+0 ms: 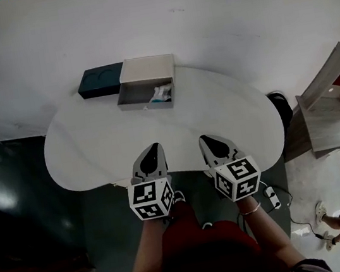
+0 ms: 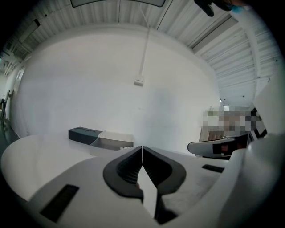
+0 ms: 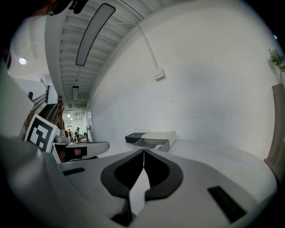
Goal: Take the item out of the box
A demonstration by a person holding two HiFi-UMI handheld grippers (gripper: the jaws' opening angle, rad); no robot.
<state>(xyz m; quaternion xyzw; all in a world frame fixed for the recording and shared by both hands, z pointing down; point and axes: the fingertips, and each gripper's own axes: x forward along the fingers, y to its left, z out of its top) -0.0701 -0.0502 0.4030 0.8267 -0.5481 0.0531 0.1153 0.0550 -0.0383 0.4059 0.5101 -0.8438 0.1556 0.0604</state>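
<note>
A white rounded table (image 1: 82, 146) is seen from above. An open grey box (image 1: 145, 70) is set at its 12 o'clock edge. At 6 o'clock, the left gripper (image 1: 153, 147) and right gripper (image 1: 204, 139) are held with jaws pressed together, empty. A small item (image 1: 162, 93) is seen inside the box.

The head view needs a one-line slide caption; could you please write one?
Left gripper and right gripper, both shut and empty, face an open box holding an item across the table.
</note>
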